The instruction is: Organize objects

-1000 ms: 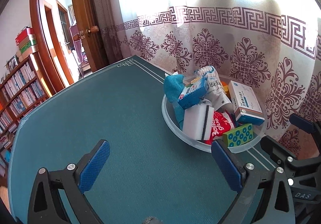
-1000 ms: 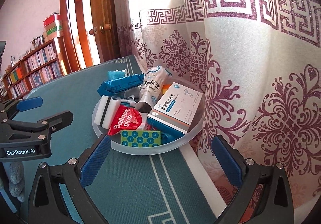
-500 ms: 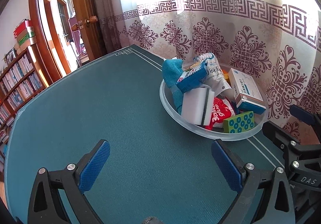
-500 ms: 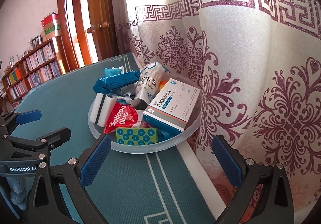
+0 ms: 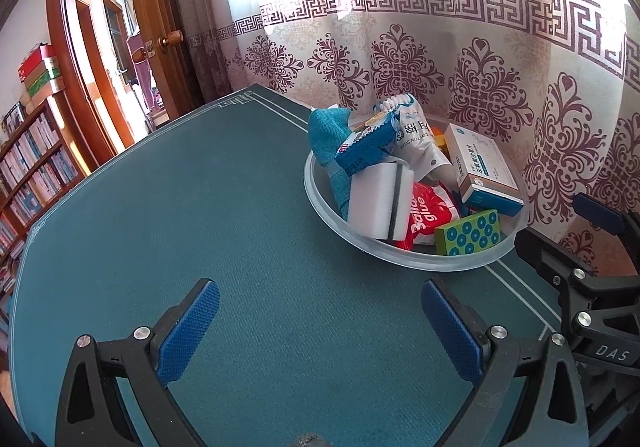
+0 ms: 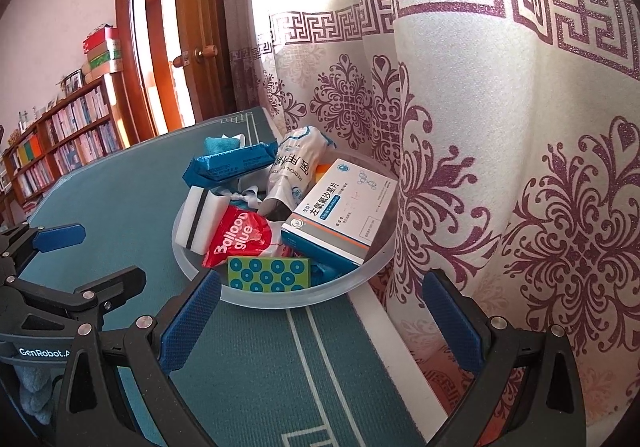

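A clear plastic bowl [image 5: 316,203] [image 6: 280,301] stands at the far right of the teal table, next to the curtain. It is piled with a white sponge [image 5: 378,205] [image 6: 200,215], a red Balloon glue packet [image 5: 430,219] [image 6: 240,237], a green box with blue dots [image 5: 468,233] [image 6: 269,274], a white and blue medicine box [image 5: 482,167] [image 6: 340,207], a cotton swab bag [image 5: 416,135] [image 6: 296,163], a blue packet [image 5: 364,147] [image 6: 232,165] and a teal cloth [image 5: 326,131]. My left gripper [image 5: 318,299] [image 6: 98,257] hangs open left of the bowl. My right gripper [image 6: 322,287] [image 5: 560,225] is open just before the bowl's near rim, holding nothing.
A patterned white and maroon curtain [image 6: 520,167] hangs close behind and to the right of the bowl, past the table's edge [image 6: 384,331]. A wooden door [image 5: 152,27] and bookshelves [image 5: 28,167] stand beyond the far left. The teal mat [image 5: 180,207] stretches to the left.
In the left wrist view the bowl has slid upward and a little farther off, so that gripper has drawn back. The right wrist view has shifted only slightly. Both grippers stay open.
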The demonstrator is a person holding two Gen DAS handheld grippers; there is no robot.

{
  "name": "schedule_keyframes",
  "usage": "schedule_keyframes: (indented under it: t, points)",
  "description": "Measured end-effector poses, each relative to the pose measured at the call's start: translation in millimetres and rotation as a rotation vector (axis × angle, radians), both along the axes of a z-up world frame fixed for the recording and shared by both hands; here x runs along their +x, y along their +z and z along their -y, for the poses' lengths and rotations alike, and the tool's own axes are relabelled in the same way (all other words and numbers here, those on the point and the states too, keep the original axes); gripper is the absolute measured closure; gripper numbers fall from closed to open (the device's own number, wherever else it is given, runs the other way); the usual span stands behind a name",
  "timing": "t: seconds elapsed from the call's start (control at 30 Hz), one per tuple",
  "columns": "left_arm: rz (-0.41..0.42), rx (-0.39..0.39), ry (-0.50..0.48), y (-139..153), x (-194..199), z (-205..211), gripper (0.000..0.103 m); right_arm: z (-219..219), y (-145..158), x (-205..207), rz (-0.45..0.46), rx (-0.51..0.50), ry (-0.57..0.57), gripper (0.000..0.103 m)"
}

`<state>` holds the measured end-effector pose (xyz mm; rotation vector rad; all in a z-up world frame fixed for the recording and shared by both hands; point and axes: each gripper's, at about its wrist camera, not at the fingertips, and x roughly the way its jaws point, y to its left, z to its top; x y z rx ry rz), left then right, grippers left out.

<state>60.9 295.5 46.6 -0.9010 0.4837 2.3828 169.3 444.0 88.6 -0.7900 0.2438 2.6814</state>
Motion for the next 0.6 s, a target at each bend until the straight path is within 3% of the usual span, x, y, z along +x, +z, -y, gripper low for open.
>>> schedule_keyframes:
  t: [0.6]
  points:
    - [0.001, 0.006, 0.002, -1.3, -0.5, 1.7, 0.0, -1.3, -1.6, -0.6, 0.006, -0.004, -0.007, 0.002]
